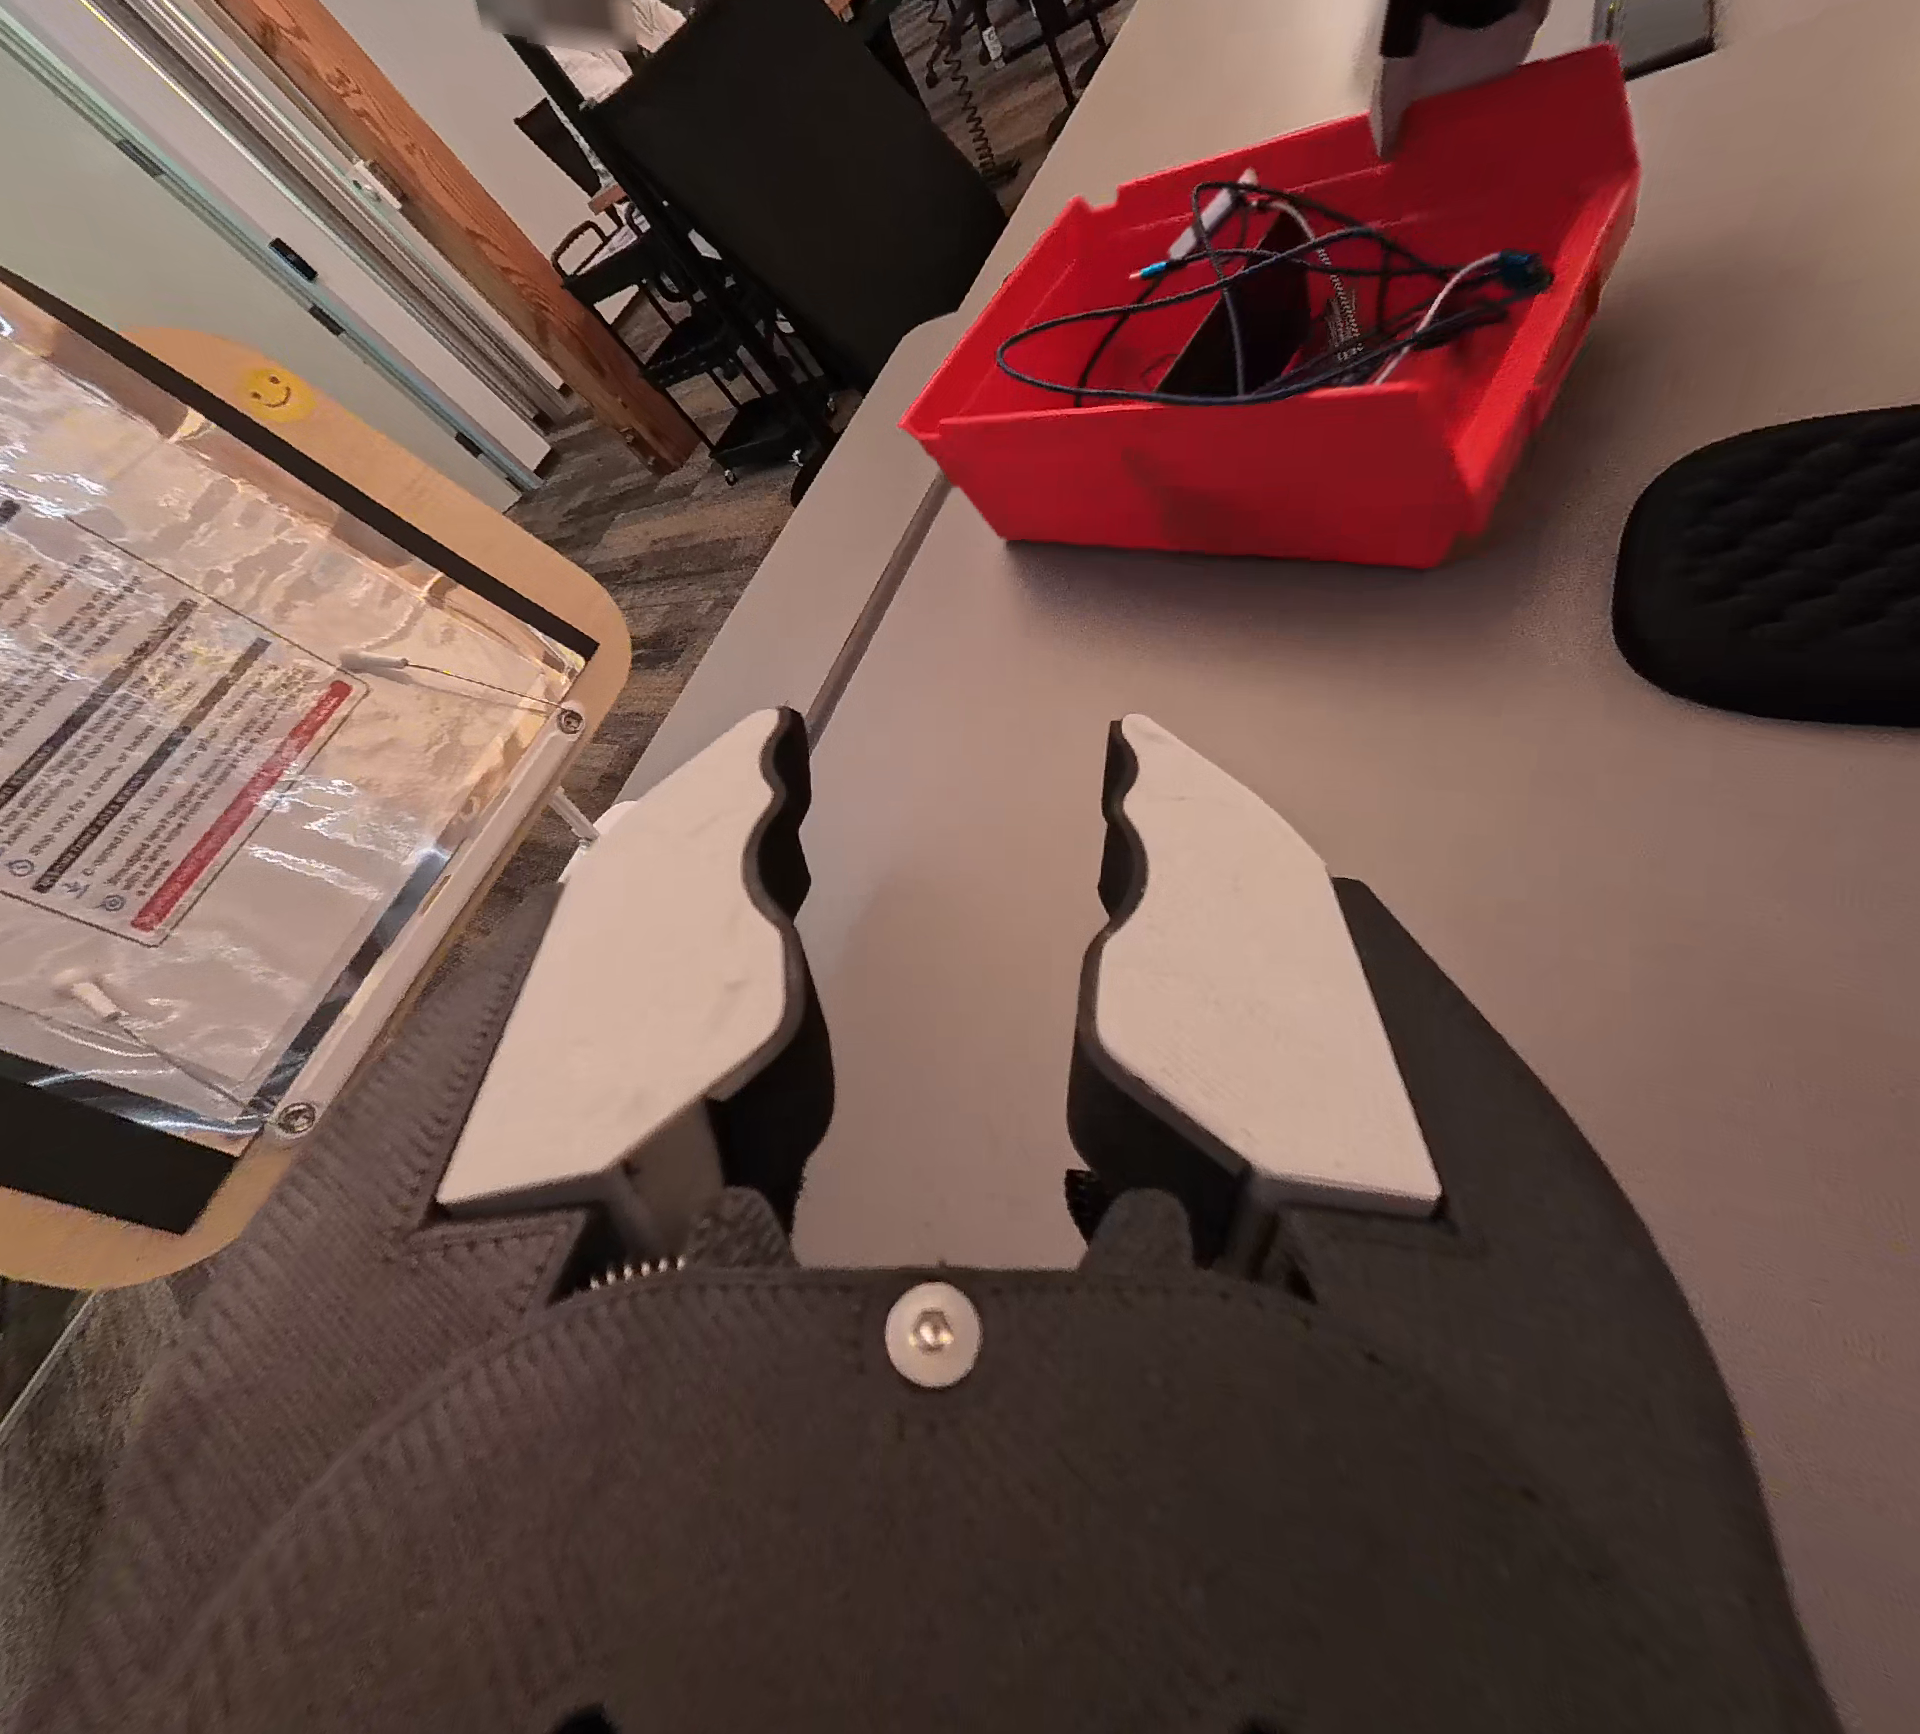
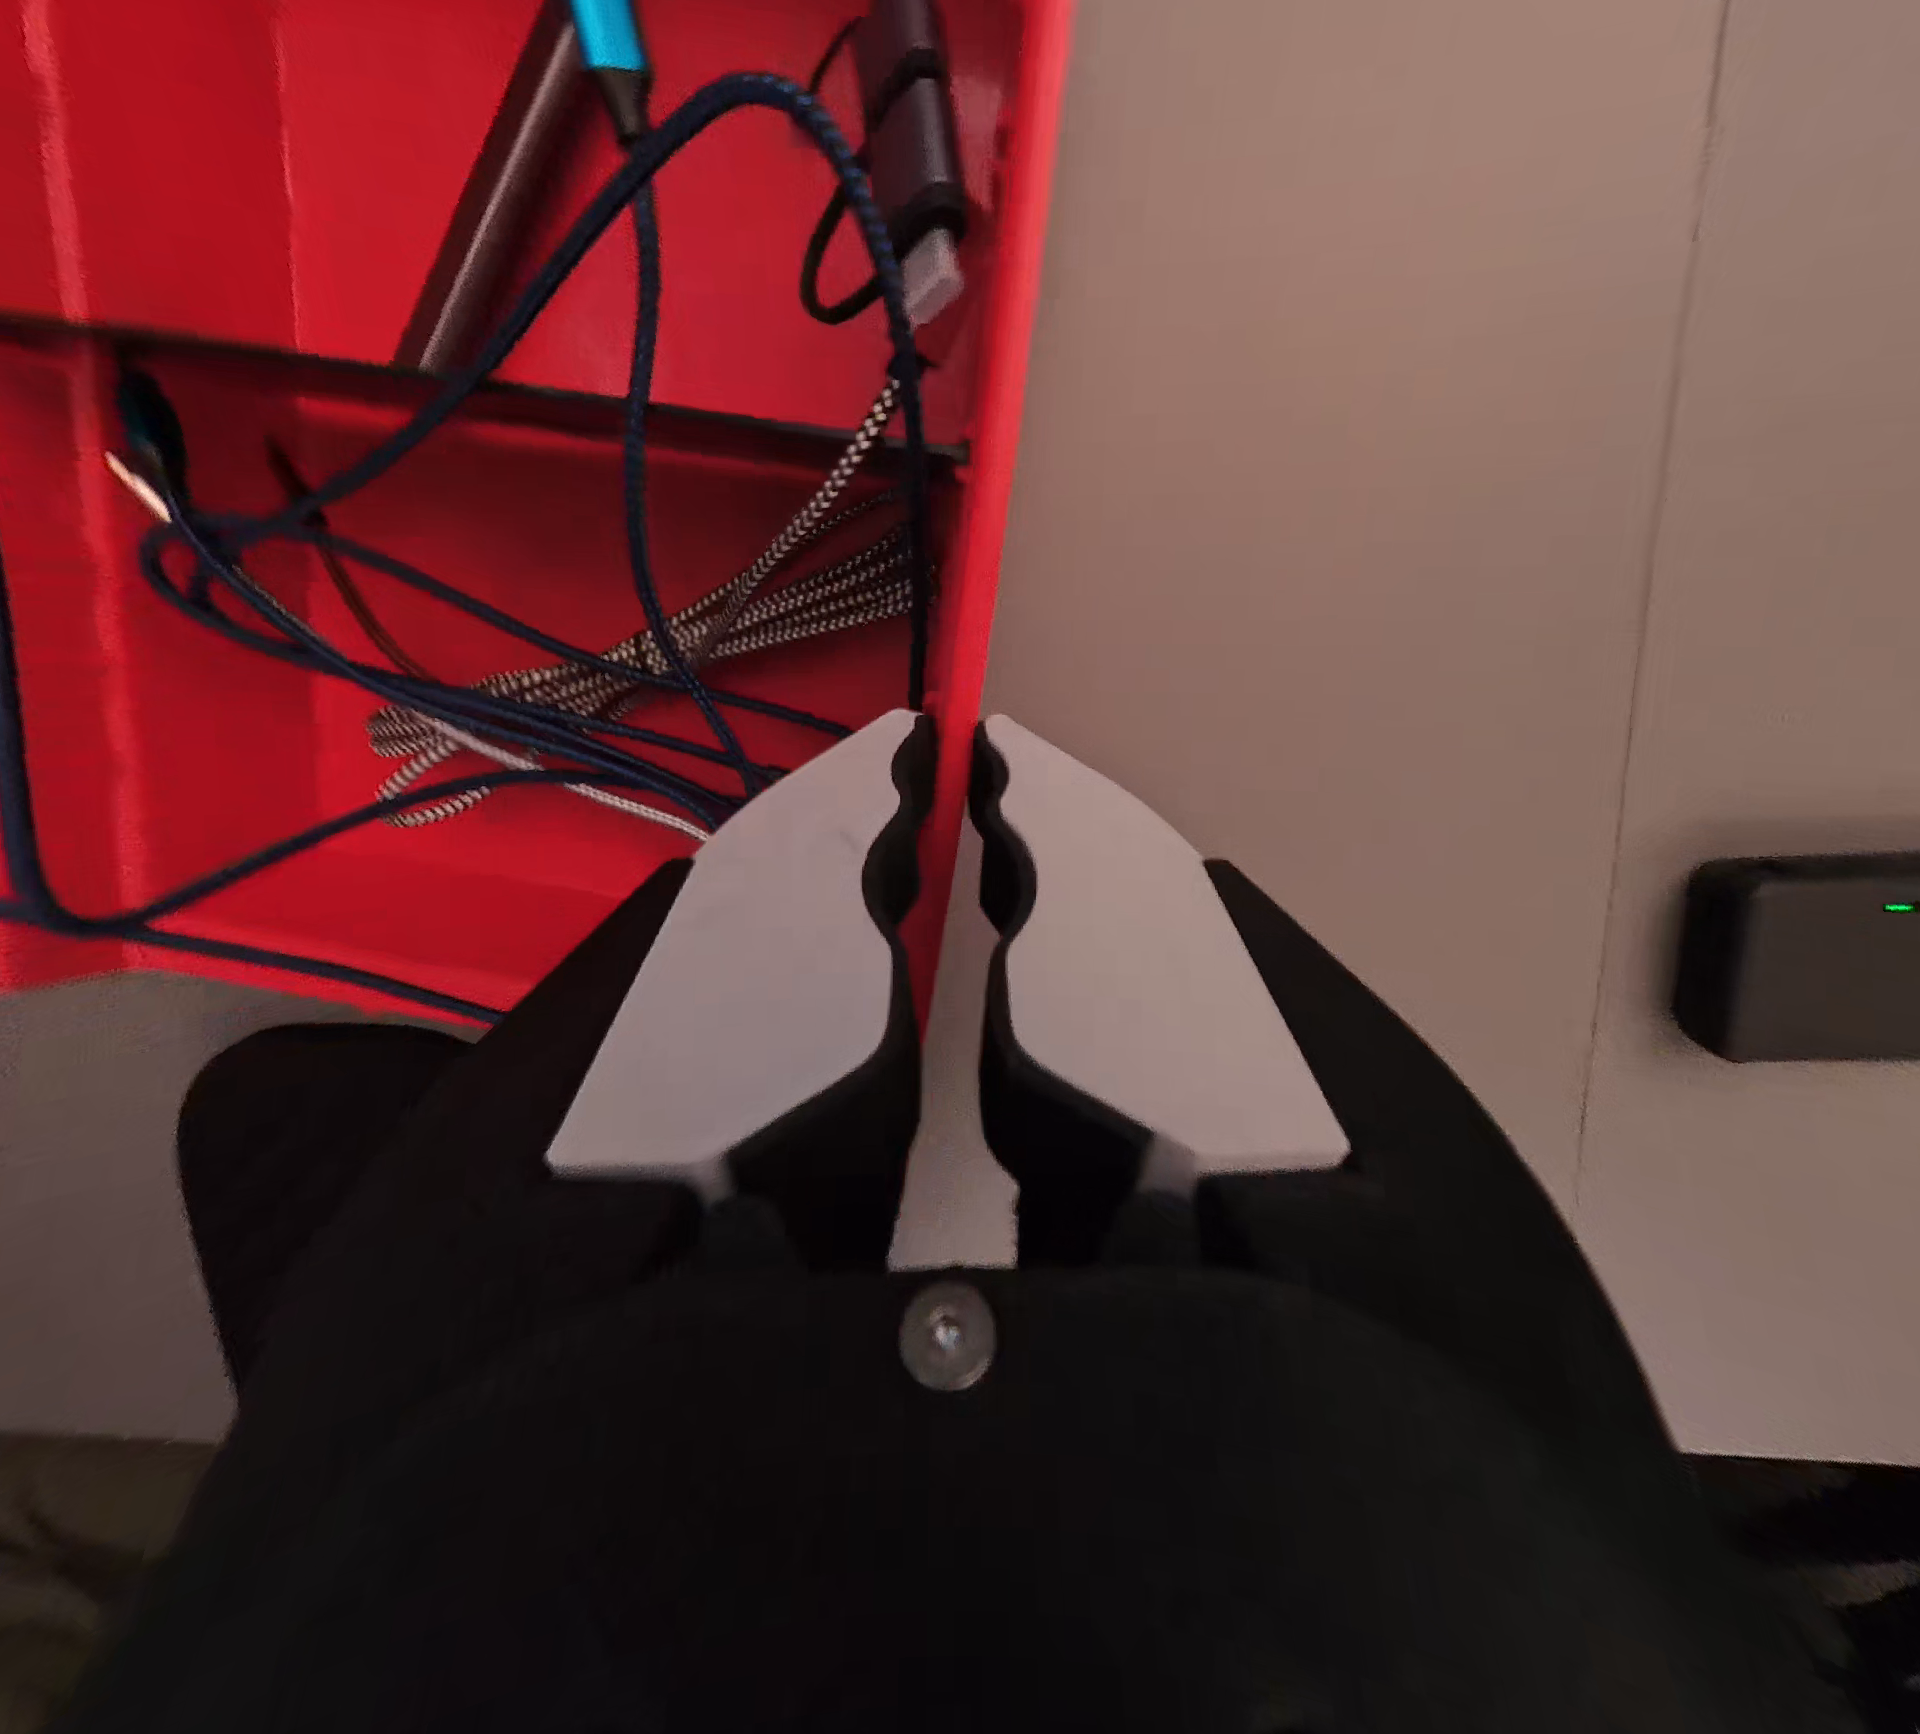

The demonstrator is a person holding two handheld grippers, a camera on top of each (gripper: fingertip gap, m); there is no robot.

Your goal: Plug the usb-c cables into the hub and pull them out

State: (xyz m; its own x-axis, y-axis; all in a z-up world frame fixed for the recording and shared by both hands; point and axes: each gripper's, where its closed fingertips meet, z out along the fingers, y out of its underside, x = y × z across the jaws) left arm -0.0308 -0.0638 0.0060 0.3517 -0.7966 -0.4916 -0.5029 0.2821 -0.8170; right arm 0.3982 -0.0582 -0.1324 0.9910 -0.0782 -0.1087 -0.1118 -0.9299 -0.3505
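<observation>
While the left tongs (image 1: 956,749) gape empty short of the red bin (image 1: 1226,479), the right tongs (image 2: 954,728) pinch its side wall beside tangled cables (image 2: 665,645).

Right hand-held gripper (image 1: 1397,115) in left wrist view: motion-blurred, top cut by frame edge, tips behind bin (image 1: 1351,458) rim.
Right wrist view: jaws nearly together, straddling bin wall (image 2: 1023,334); whether pads touch it unclear.
Hub (image 2: 499,209) mostly hidden behind divider (image 2: 312,375) and cables (image 2: 644,645).
Cable ends run off left edge.
Black box (image 2: 1808,957) cut by right edge.
Black pad (image 1: 1787,572) on worktop (image 1: 1247,853) cut by right edge.
</observation>
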